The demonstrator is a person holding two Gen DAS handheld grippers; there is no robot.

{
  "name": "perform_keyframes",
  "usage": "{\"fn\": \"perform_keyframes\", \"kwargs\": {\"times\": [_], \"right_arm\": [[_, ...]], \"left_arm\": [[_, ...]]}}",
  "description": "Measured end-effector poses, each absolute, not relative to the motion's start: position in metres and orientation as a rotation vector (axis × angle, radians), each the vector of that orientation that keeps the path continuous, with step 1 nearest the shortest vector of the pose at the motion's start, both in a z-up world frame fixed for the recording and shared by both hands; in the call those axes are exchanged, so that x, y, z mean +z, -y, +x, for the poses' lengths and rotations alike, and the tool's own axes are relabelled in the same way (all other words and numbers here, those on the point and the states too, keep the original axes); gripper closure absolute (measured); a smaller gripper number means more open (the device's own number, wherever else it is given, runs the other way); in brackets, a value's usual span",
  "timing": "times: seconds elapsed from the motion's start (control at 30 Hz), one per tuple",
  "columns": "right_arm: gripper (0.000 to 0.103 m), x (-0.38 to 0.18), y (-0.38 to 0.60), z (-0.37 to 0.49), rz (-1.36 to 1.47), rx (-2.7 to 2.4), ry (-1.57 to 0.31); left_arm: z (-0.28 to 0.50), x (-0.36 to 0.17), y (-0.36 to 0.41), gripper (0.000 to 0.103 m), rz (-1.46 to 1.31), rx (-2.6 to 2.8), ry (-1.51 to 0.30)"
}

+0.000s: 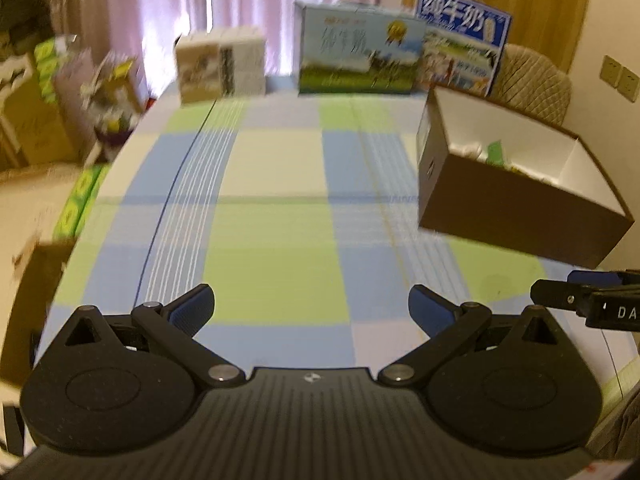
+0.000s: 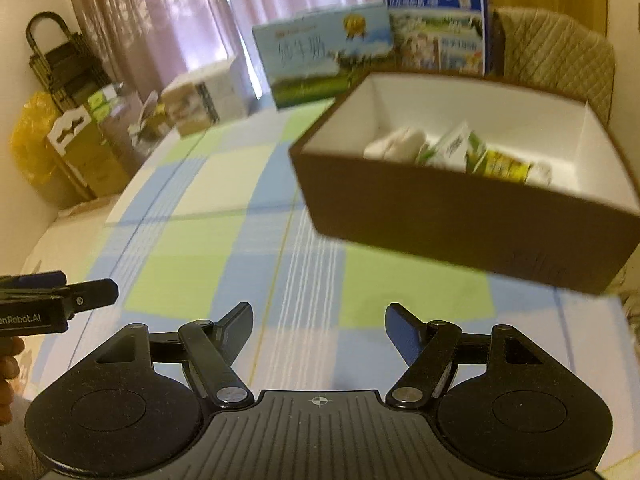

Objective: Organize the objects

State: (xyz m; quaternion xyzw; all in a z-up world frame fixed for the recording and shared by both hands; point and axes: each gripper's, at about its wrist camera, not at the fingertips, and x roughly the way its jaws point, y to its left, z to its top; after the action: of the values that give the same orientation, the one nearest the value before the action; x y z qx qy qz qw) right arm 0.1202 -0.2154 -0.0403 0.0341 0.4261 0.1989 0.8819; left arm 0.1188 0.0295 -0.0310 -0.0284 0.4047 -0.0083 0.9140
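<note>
Hovering over checked tablecloth (image 1: pixel 272 216), left gripper (image 1: pixel 311 307) and right gripper (image 2: pixel 319 330) fingers spread wide, empty, brown box (image 2: pixel 460 216) ahead

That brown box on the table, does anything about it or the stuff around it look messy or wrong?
Nothing stands out. The brown box sits open on the checked tablecloth with small packets lying inside it, none spilled out. Both the left gripper and the right gripper are open and empty.

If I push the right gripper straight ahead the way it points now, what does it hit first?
Probably the near brown wall of the open box. The right gripper is open and empty, low over the checked tablecloth, and the box sits ahead, slightly to its right. Depth is blurred, so its left finger might pass beside the corner.
</note>
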Motion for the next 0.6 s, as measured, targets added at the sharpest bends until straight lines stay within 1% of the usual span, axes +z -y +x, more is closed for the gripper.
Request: {"fn": "perform_keyframes", "kwargs": {"times": [0.27,0.6], "right_arm": [[0.033,-0.063,0.197,0.103,0.042,0.485,-0.932],[0.033,-0.082,0.184,0.098,-0.004,0.532,-0.954]], "left_arm": [[0.094,-0.049,-0.032,0.001,-0.054,0.001,-0.871],[0.089,-0.071,-0.04,0.001,-0.057,0.026,-0.938]]}}
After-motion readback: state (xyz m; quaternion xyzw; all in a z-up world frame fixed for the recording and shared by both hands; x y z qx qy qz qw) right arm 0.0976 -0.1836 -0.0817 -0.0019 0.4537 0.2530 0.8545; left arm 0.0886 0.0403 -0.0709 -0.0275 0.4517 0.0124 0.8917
